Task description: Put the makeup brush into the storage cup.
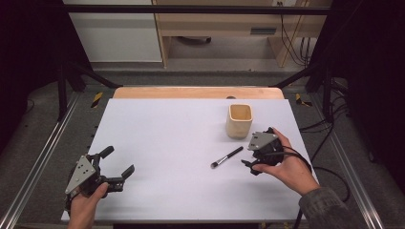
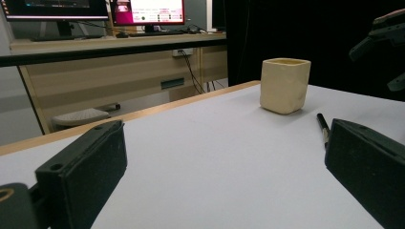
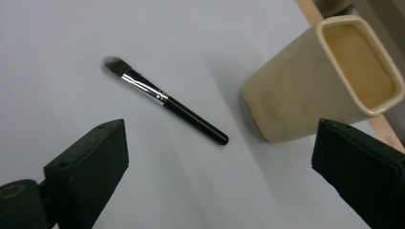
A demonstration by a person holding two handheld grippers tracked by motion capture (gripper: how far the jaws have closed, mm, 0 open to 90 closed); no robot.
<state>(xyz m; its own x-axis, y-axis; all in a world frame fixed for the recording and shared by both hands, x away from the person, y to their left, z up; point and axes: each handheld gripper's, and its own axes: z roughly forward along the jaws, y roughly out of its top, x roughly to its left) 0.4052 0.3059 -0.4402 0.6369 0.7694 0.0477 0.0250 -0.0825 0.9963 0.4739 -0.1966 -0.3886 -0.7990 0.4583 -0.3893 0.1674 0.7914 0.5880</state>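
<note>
Right gripper (image 3: 217, 157) jaws wide, empty, above makeup brush (image 3: 165, 100); left gripper (image 1: 114, 169) wide, empty. Risk: thin handle rolls, grasp misses; ceramic cup (image 3: 320, 81) nearby, may get knocked.

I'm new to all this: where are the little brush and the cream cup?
brush (image 3: 165, 100), right gripper view, on its silver collar.
cream cup (image 1: 238, 125), high view, on its front wall.

Wide bare tabletop (image 1: 167, 143) between left gripper (image 1: 116, 168) and brush (image 1: 227, 157): free passage. Cream cup (image 1: 239, 120) stands just beyond brush handle, near right gripper (image 1: 249, 160), blocking far side. Brush open from above, near side unobstructed.
</note>
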